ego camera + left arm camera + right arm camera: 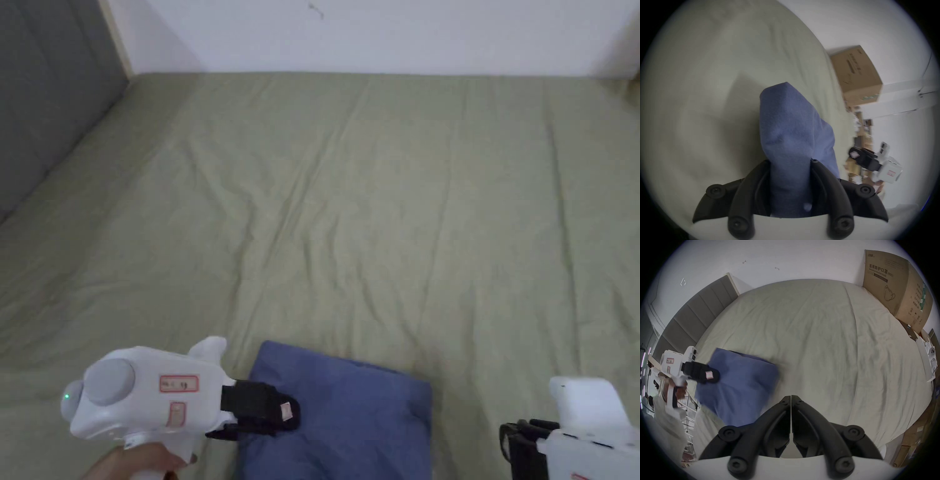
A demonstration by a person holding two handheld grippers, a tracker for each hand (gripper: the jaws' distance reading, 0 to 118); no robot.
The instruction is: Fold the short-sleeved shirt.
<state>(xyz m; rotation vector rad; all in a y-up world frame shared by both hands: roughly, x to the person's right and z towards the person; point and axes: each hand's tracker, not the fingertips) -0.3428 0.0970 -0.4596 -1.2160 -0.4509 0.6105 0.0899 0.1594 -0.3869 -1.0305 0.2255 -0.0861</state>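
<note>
The blue shirt (pixel 350 419) lies as a folded packet on the green bed sheet (pixel 375 219), near the front edge. My left gripper (pixel 284 414) is at the packet's left edge. In the left gripper view a thick wad of the shirt (pixel 791 129) fills the gap between the two jaws of the left gripper (pixel 791 162), and both press on it. My right gripper (pixel 509 437) hovers to the right of the shirt, apart from it. In the right gripper view the right gripper (pixel 791 396) has its jaws together with nothing between them; the shirt (pixel 740 386) and the left gripper (pixel 711 374) lie to the left.
A grey padded headboard (pixel 44 112) lines the bed's left side and a white wall (pixel 375 31) its far side. A large cardboard box (pixel 896 293) stands at the bed's right edge. The wide sheet beyond the shirt is wrinkled.
</note>
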